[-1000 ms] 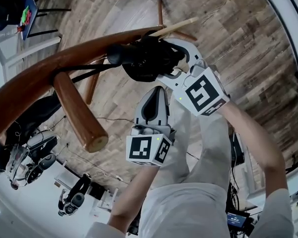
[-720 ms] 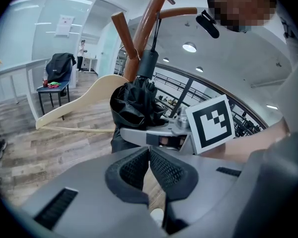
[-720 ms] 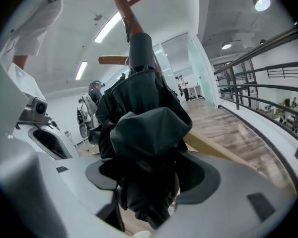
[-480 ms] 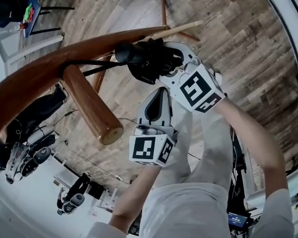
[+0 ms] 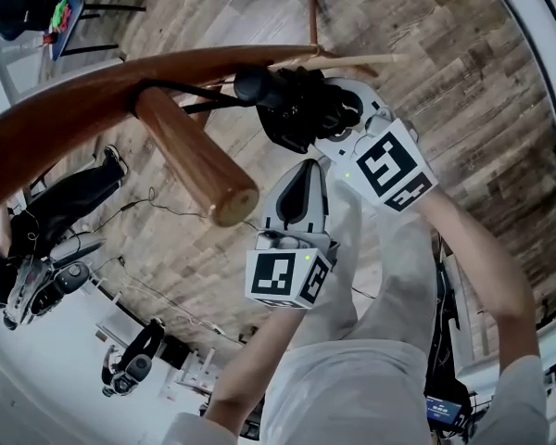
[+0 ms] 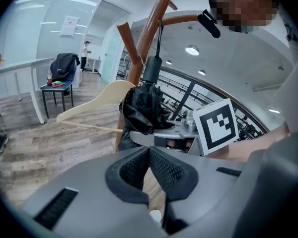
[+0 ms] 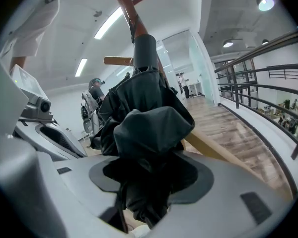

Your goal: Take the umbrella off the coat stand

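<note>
A folded black umbrella (image 5: pixel 296 109) hangs by its strap from a peg of the brown wooden coat stand (image 5: pixel 74 119). My right gripper (image 5: pixel 320 119) reaches around its bunched fabric. The jaws are closing, and the cloth fills the gap and touches both pads. The right gripper view shows the umbrella (image 7: pixel 149 118) bulging between the jaws of the right gripper (image 7: pixel 149 177), its handle pointing up. My left gripper (image 5: pixel 306 170) is just below, shut and empty. In the left gripper view the left gripper (image 6: pixel 149 150) points at the umbrella (image 6: pixel 144 103).
A thick peg (image 5: pixel 195 160) of the stand juts toward me, left of both grippers. A pale wooden hanger (image 6: pixel 97 98) hangs behind the umbrella. A chair with clothes (image 6: pixel 62 71) and a white table stand farther off on the wood floor. A railing (image 7: pixel 268 83) runs on the right.
The right gripper's jaws have narrowed around the umbrella. Stand, peg and umbrella have shifted right in the head view. The left gripper has stayed below them.
</note>
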Tool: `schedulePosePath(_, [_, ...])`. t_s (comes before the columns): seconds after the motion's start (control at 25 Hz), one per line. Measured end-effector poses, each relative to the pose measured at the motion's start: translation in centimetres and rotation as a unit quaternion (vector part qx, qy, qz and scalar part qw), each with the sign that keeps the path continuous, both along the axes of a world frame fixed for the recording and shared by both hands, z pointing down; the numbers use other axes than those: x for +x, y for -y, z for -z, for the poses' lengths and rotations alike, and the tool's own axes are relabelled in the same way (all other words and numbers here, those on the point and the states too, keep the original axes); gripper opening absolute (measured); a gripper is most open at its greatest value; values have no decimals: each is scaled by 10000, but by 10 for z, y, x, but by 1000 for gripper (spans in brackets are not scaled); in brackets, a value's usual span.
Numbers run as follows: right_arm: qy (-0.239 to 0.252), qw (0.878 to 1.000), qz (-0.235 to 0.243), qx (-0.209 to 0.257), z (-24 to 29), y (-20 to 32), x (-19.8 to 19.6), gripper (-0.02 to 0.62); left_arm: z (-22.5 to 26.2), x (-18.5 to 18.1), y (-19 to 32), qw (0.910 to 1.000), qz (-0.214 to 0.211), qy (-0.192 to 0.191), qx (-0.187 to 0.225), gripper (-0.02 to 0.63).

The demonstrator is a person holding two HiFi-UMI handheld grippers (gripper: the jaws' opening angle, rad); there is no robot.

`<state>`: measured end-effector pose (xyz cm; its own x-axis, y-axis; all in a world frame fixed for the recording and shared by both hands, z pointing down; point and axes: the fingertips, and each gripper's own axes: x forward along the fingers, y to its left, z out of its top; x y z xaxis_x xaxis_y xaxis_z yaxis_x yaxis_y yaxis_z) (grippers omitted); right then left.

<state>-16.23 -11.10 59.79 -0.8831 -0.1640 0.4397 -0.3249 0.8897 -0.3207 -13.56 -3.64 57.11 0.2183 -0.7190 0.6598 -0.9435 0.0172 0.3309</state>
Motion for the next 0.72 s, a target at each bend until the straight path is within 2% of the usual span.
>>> schedulePosePath(0.72, [27,9999,99,114,26,-22,30,258,16,20,-12,9999,-46,70,125,26])
